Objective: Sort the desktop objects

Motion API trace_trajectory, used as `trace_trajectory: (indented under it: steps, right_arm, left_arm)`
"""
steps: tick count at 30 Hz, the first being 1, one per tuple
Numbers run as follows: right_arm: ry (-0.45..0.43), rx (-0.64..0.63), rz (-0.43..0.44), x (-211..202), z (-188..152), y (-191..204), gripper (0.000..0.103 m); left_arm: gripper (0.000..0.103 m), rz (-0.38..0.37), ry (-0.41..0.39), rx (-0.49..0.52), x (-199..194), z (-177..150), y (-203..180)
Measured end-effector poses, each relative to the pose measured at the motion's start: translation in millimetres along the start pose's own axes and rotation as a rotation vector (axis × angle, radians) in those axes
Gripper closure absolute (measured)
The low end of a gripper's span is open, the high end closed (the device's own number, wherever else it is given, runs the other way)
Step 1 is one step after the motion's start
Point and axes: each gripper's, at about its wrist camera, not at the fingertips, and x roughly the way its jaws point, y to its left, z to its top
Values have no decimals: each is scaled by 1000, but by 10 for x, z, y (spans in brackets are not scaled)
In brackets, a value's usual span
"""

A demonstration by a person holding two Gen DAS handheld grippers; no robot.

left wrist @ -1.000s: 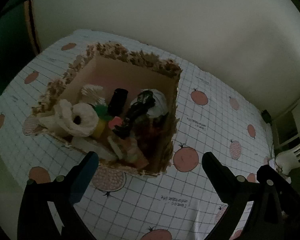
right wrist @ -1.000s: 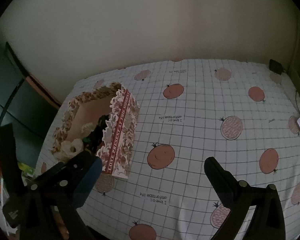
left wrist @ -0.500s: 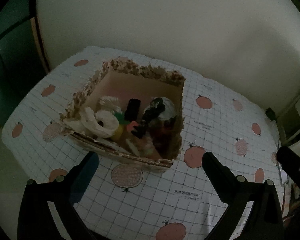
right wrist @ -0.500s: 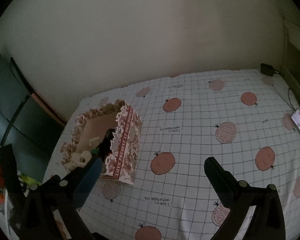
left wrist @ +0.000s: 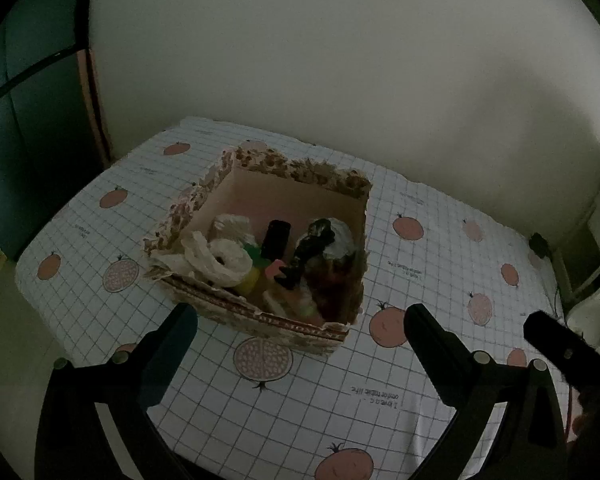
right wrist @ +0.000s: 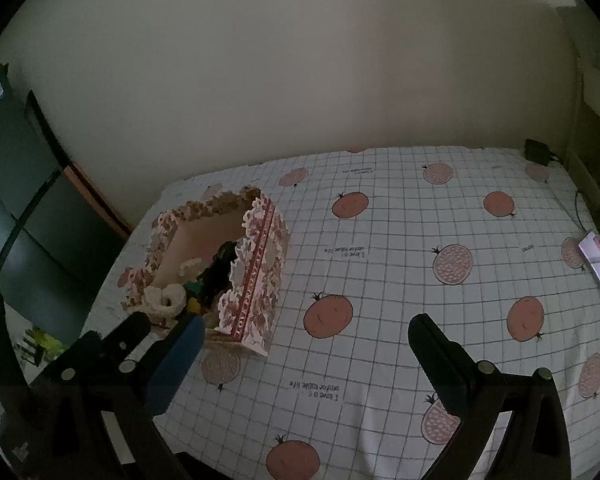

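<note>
A floral cardboard box stands on the left part of the tablecloth. It holds a white tape roll, a black bar, a dark figurine, a yellow piece and other small items. My left gripper hangs open above the table's near edge, short of the box, with nothing between its fingers. My right gripper is open and empty too, raised to the right of the box.
The table wears a white checked cloth with orange fruit prints. A white card lies at its right edge and a black plug at the far right corner. A dark cabinet stands left; a wall runs behind.
Both grippers have pulled back and up from the box, so more of the table and wall shows. They stay open. The box and its contents have not moved.
</note>
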Motion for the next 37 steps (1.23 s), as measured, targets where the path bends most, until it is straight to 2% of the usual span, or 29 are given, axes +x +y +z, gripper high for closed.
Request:
trace_trajectory:
  steps: [10, 37]
  right_arm:
    - [14, -48, -1, 13, -62, 120, 0]
    - [33, -41, 6, 67, -61, 118, 0]
  left_arm:
    - [0, -39, -17, 18, -43, 3, -13]
    - [0, -27, -17, 32, -37, -34, -57]
